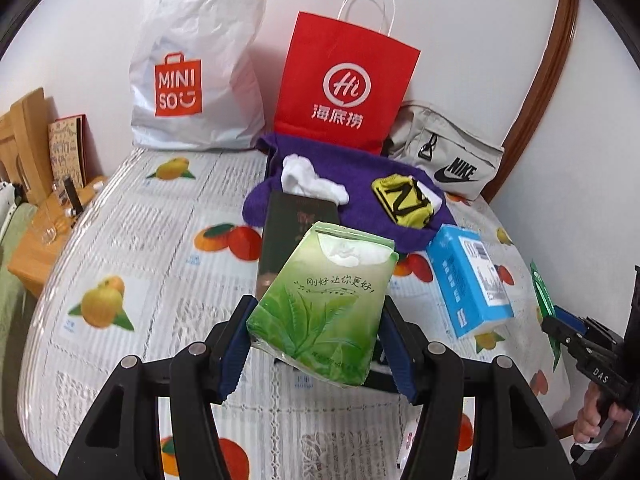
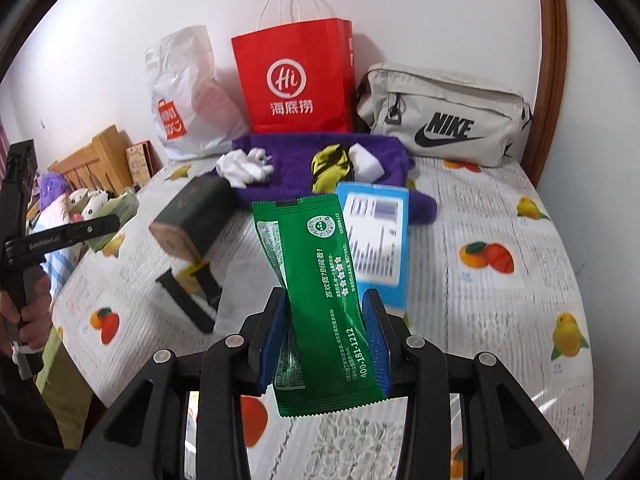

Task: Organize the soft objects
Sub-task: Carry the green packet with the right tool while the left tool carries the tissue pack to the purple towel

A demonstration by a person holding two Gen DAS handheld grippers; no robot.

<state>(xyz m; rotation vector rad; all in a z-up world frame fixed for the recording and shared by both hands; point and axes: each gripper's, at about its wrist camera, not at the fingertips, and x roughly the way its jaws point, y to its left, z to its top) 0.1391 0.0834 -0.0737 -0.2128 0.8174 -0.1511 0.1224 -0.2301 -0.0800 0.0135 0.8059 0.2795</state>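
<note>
My left gripper (image 1: 316, 344) is shut on a green tissue pack (image 1: 324, 304) and holds it above the table. My right gripper (image 2: 326, 344) is shut on a flat green sachet (image 2: 320, 304), held upright. A blue tissue pack (image 1: 468, 280) lies on the fruit-print tablecloth (image 1: 140, 240); it also shows in the right wrist view (image 2: 376, 240). A purple fuzzy cloth (image 1: 360, 184) lies at the back with a white sock (image 1: 312, 180) and a yellow-black sock (image 1: 404, 200) on it. A dark box (image 2: 192, 220) lies left of the blue pack.
A white Miniso bag (image 1: 192, 72), a red paper bag (image 1: 344, 80) and a beige Nike pouch (image 1: 448, 156) stand along the wall. A small black stand (image 2: 192, 292) lies on the cloth. A wooden bed head (image 2: 96, 156) and plush toys (image 2: 76, 200) are left.
</note>
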